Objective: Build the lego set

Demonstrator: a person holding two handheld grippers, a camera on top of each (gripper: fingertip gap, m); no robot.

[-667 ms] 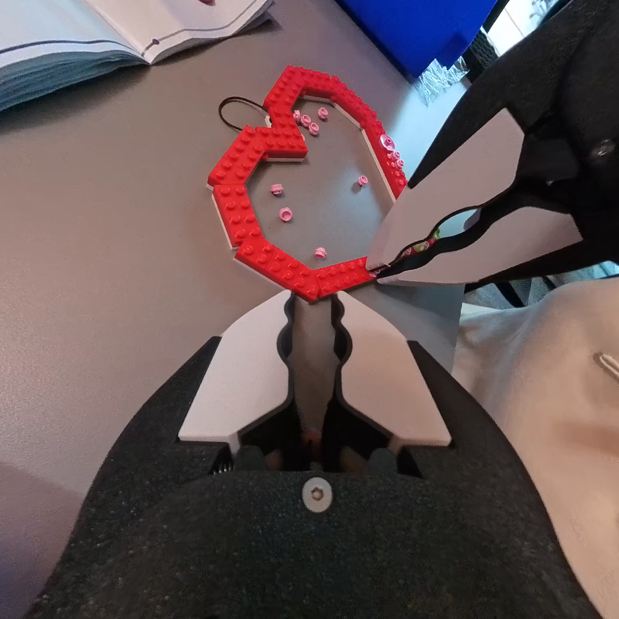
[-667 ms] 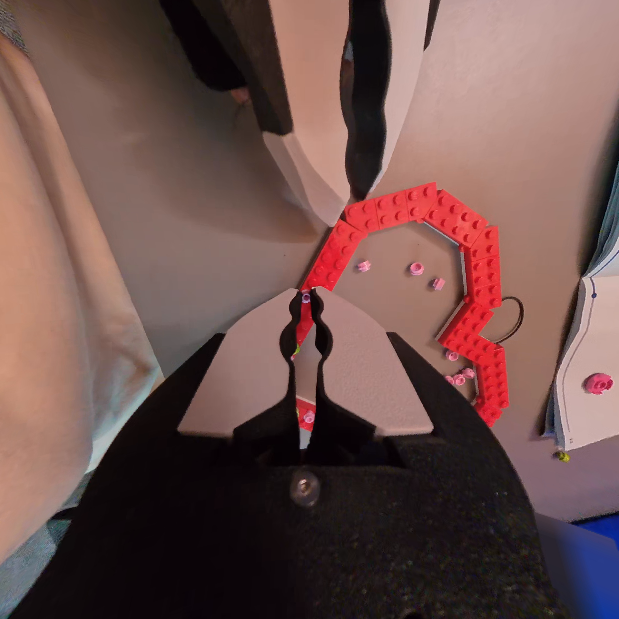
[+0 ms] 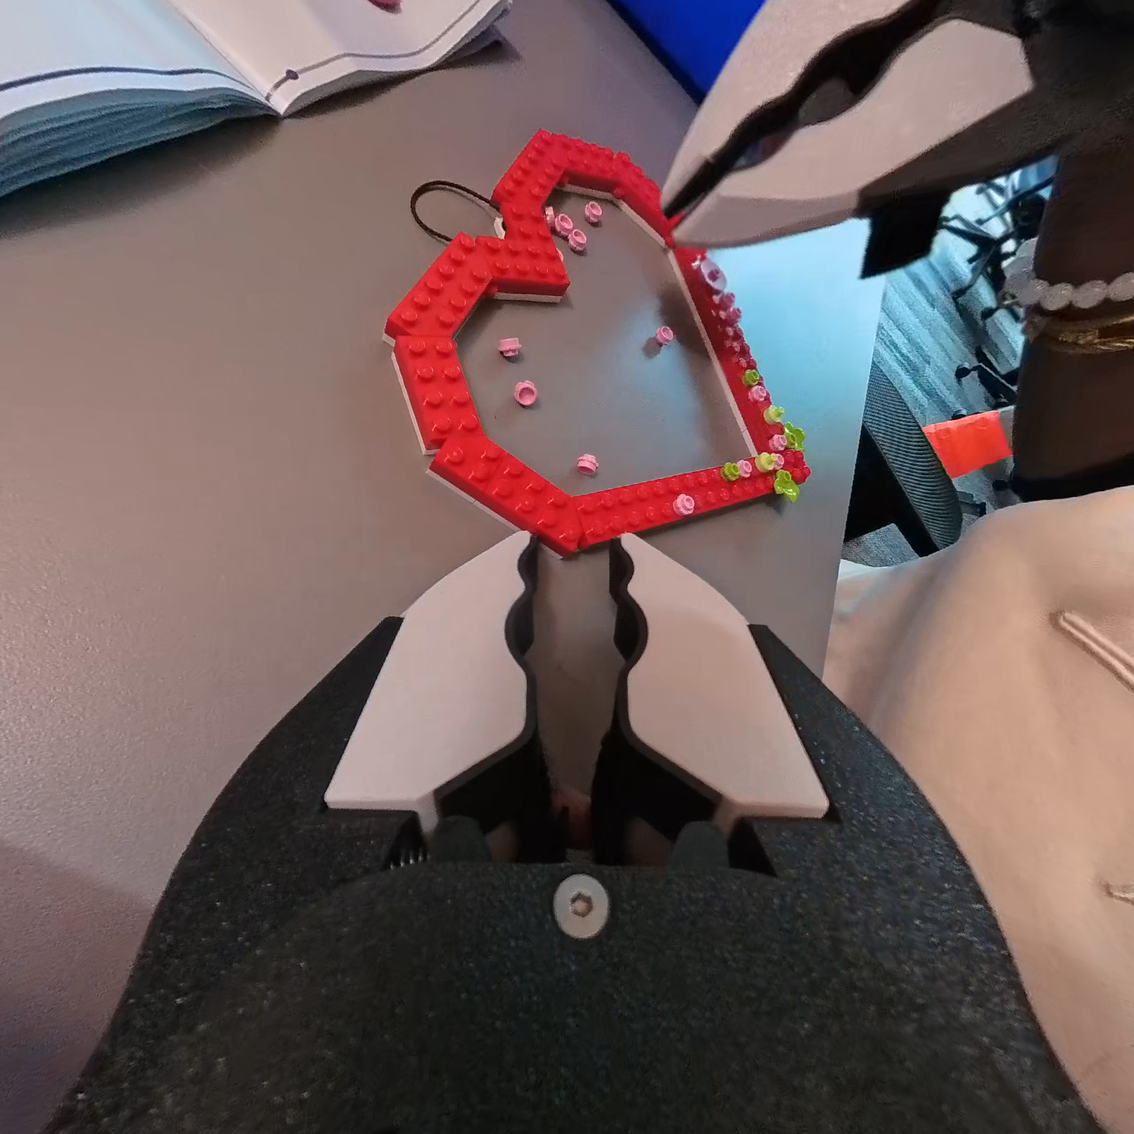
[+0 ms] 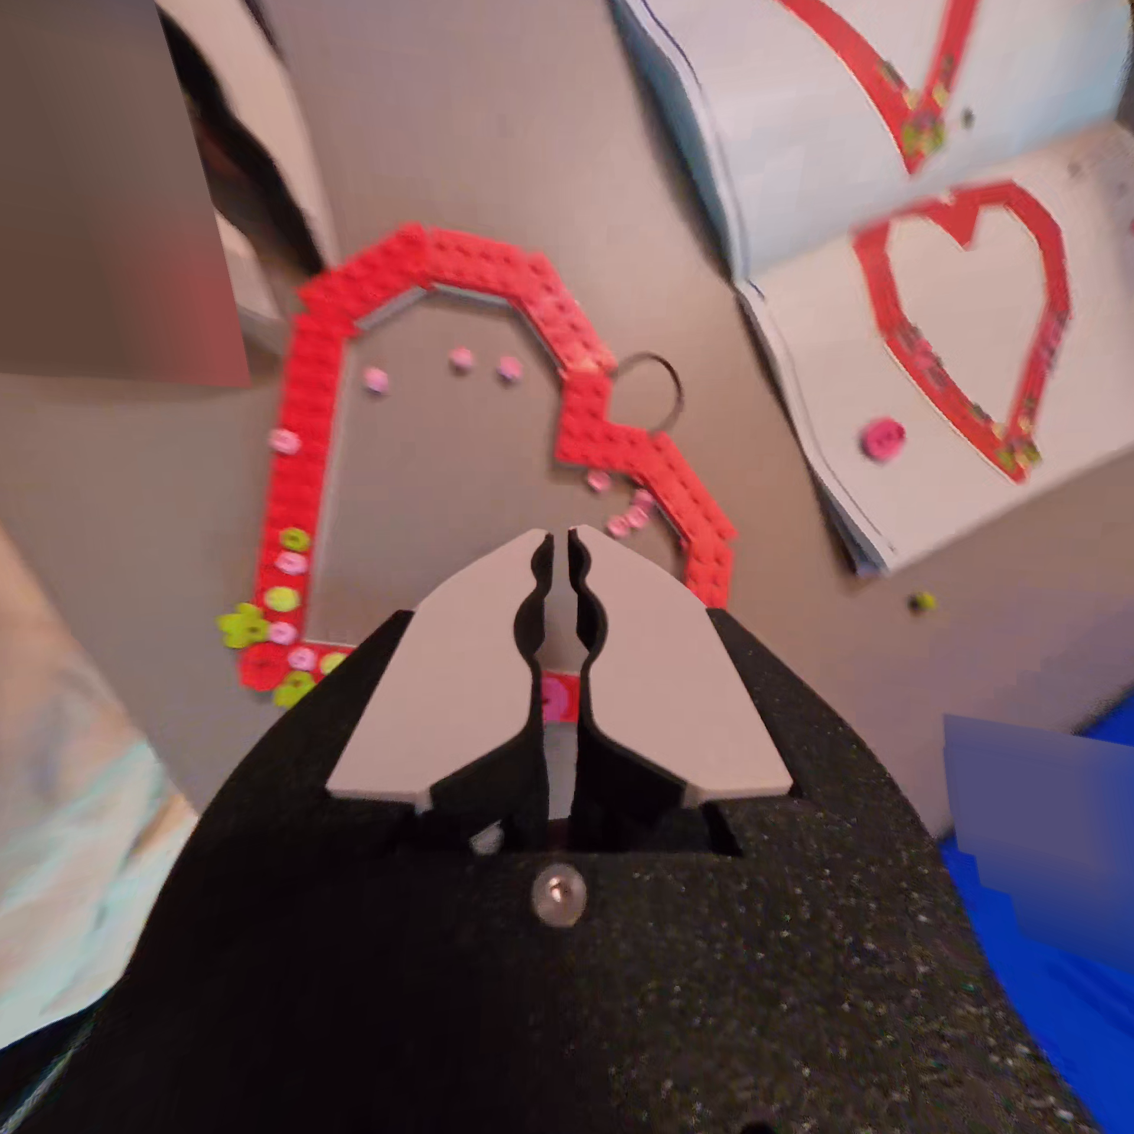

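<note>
A red lego heart frame [image 3: 442,393] lies flat on the grey table [image 3: 184,491], close to the table's near edge, with a thin dark cord loop [image 3: 442,205] at its notch. Small pink and lime-green round studs [image 3: 767,423] are pressed onto the frame near its pointed tip, and loose pink studs [image 3: 526,393] sit scattered on the table inside the frame (a few cluster just under the notch). The left gripper [image 3: 570,543] hovers just beside the frame's lower edge, its fingers spread with a clear gap and nothing between them. The right gripper [image 4: 558,537] is lifted above the heart, its fingers nearly together with only a narrow slit at the tips, holding nothing; in the left wrist view its tips hang over the frame's far right side. An open instruction booklet [image 4: 982,343] lies well beyond the heart, a dark pink piece [image 4: 882,439] resting on its page.
</note>
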